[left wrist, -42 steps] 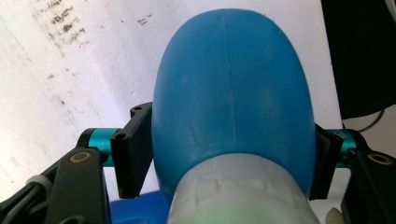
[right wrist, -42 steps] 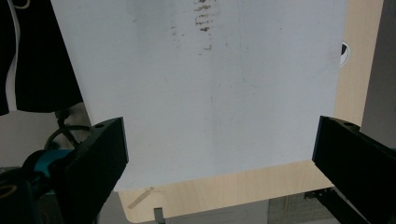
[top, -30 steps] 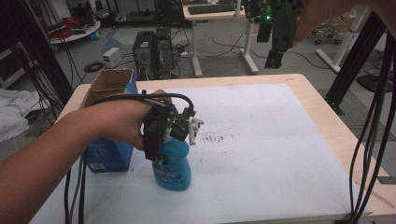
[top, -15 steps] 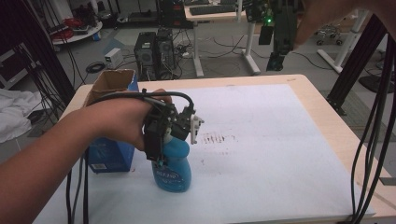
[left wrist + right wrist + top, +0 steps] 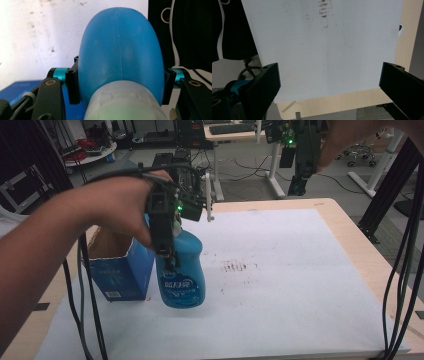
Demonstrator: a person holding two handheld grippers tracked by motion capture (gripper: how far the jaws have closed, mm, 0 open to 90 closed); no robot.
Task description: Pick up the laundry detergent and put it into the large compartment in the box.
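Left gripper (image 5: 120, 85) clamped on blue bottle (image 5: 120, 52) — label (image 5: 178, 285) in high view, right gripper (image 5: 329, 82) apart.

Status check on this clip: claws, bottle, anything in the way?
Left claw shut on blue bottle, bottle hanging beside box. Right claw open, high over the white sheet. Nothing blocking.

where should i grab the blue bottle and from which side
Grip the blue bottle high on its rounded shoulder, just below the pale cap, coming down from above. The left gripper shows this: its fingers press on the two narrow sides, where the body is slim enough to span. Lower down the body widens, and the blue box crowds one side.
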